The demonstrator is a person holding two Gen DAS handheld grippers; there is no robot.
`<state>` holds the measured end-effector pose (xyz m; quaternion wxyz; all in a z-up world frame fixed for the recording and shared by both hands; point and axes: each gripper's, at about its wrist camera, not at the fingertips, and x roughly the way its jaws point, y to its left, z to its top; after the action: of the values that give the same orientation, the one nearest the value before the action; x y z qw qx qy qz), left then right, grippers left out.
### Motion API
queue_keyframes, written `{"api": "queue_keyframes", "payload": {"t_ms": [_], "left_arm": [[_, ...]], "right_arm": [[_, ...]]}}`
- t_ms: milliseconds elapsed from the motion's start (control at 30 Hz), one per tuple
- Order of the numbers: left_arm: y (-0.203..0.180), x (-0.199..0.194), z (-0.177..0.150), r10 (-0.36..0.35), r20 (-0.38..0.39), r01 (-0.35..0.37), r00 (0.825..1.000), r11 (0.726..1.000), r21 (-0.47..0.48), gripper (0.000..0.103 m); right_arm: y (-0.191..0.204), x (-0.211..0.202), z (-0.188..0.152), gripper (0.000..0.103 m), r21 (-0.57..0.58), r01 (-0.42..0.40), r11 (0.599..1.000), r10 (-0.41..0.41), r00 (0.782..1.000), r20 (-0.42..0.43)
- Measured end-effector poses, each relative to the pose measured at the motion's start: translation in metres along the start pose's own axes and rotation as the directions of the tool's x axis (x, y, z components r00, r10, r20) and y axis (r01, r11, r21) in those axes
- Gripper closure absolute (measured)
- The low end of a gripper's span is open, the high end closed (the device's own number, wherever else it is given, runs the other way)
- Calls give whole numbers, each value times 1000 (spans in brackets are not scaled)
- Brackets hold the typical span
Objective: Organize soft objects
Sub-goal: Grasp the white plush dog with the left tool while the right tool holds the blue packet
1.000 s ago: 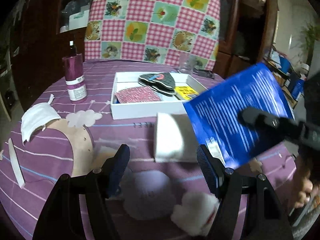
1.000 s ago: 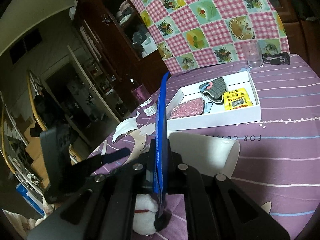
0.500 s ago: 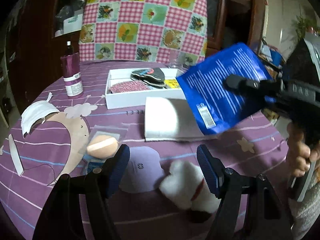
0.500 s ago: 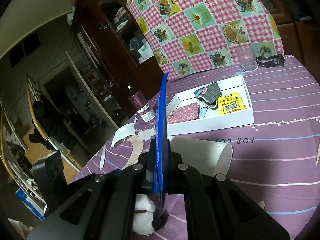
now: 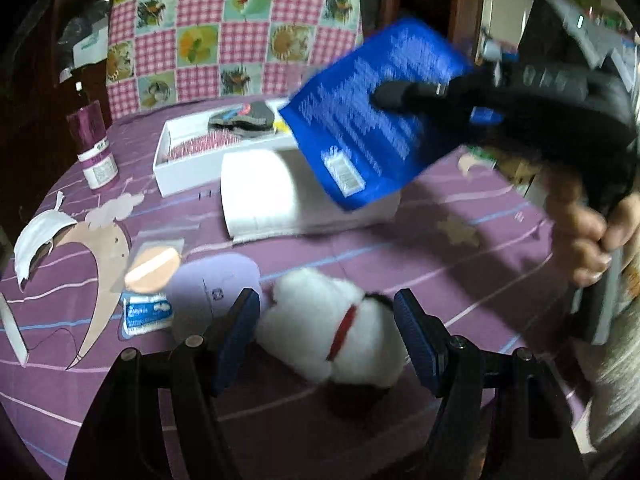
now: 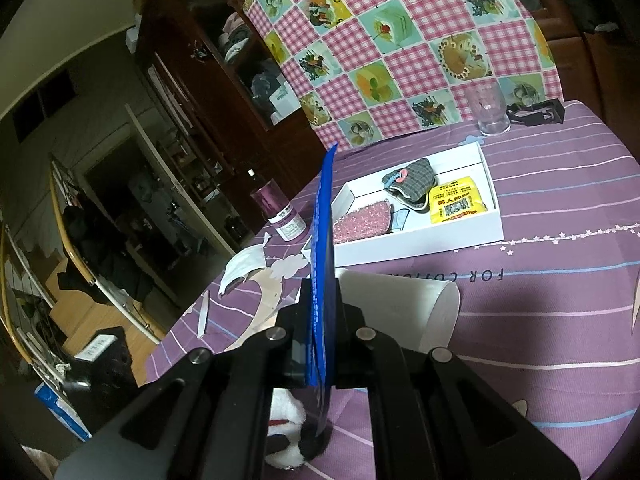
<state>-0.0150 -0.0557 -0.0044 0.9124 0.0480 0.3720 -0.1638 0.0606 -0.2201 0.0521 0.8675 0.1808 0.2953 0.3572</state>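
A white plush toy with a red collar lies on the purple tablecloth between the fingers of my left gripper, which is open; the pads flank it without squeezing. My right gripper is shut on a blue packet, held upright on edge above the table. In the left wrist view that blue packet hangs over a white folded cloth. The plush toy peeks out under the right gripper. A white box behind holds a grey pouch, a pink sponge and a yellow packet.
A purple bottle stands at the left, with a white mask, a packed beige sponge and a lilac pad nearby. A glass sits at the back. A hand grips the right tool.
The left gripper has shifted and tipped downward; the plush toy now shows fully between its fingers. The right gripper with the blue packet has stayed put.
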Motion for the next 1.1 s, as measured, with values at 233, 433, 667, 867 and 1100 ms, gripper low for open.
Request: {"api": "queue_keyframes", "payload": {"t_ms": [233, 433, 667, 867, 1100], "left_arm": [[1, 5, -2, 3, -28, -3, 1000, 1000, -2, 52], [9, -2, 3, 51, 9, -51, 999, 998, -43, 62], [27, -21, 17, 62, 62, -53, 996, 988, -144, 62], [38, -45, 32, 88, 96, -67, 991, 977, -202, 62], [54, -77, 53, 144, 131, -112, 981, 967, -227, 62]], "right_arm": [[0, 1, -1, 96, -3, 10, 1000, -10, 1000, -7], [0, 1, -1, 96, 0, 5, 1000, -5, 1000, -5], [0, 0, 0, 96, 5, 6, 1000, -6, 1000, -5], [-1, -13, 14, 96, 63, 4, 998, -3, 1000, -4], [3, -29, 49, 96, 86, 41, 995, -39, 999, -14]]}}
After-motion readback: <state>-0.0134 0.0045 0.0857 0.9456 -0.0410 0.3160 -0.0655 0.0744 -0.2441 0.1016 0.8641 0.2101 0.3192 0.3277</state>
